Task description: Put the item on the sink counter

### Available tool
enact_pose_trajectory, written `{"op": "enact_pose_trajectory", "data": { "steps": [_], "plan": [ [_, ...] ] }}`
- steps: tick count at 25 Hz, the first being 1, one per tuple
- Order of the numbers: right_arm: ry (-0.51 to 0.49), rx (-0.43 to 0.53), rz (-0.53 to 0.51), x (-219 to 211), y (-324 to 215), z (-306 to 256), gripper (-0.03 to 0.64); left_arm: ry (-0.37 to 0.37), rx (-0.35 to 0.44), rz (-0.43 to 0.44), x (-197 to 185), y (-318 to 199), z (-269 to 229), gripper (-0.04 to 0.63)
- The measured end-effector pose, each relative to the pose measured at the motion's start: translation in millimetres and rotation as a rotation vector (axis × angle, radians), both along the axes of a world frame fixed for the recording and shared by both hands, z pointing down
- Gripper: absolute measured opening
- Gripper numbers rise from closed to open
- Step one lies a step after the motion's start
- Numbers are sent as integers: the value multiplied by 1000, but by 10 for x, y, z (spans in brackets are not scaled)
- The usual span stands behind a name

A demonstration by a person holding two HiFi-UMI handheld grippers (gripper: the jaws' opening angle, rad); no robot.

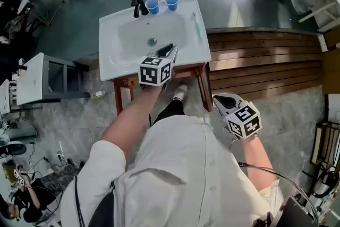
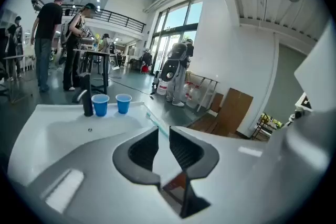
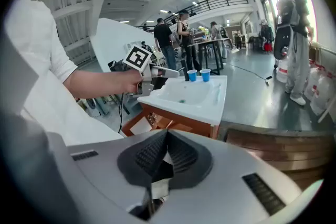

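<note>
A white sink point(image 1: 114, 61) on a wooden stand point(image 1: 122, 94) is in front of the person, and its flat rim serves as the surface. A thin teal toothbrush point(image 1: 197, 25) lies flat on the right side of that surface, beside the basin and running front to back, with neither gripper touching it. At the back of the sink a black faucet point(image 1: 139, 5) stands with two blue cups just to its right, one point(image 1: 152, 6) next to the faucet and the other point(image 1: 171, 1) beside the first. The left gripper point(image 1: 169, 49) is held over the front edge of the sink, right of the drain, pointing toward the back. Its own view shows its jaws a narrow gap apart with nothing between them point(image 2: 164, 131). The right gripper point(image 1: 220, 99) is held off the sink's front right corner, well apart from the toothbrush, with its jaws closed tip to tip and empty point(image 3: 167, 134). Wooden boards point(image 1: 265, 61) lie on the floor to the right of the sink.
</note>
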State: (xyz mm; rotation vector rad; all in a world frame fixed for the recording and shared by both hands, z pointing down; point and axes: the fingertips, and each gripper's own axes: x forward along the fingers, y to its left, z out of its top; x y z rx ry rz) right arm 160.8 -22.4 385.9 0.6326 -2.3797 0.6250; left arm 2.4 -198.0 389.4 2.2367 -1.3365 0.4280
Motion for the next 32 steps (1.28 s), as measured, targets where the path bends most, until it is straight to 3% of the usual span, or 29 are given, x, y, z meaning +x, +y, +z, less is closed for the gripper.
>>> {"op": "enact_pose_trajectory", "data": {
  "steps": [8,15,22,27,32],
  "plan": [
    [20,-5,55,-149,-796,-47,3,-184,17,82,-189,-1366,136,72],
    [28,-56,71,-253,-1138,61,3,-396,-32,166,-263,-2126,403,86],
    [68,-75,35,-364,-1325,170,3,-525,-113,277,-215,-2511,839,103],
    [44,-95,61,-420,-1362,200,3,-633,-161,312,-259,-2591,1066,101],
    [18,-114,96,-368,-1360,212,3,-666,-176,311,-288,-2668,1153,68]
  ]
}}
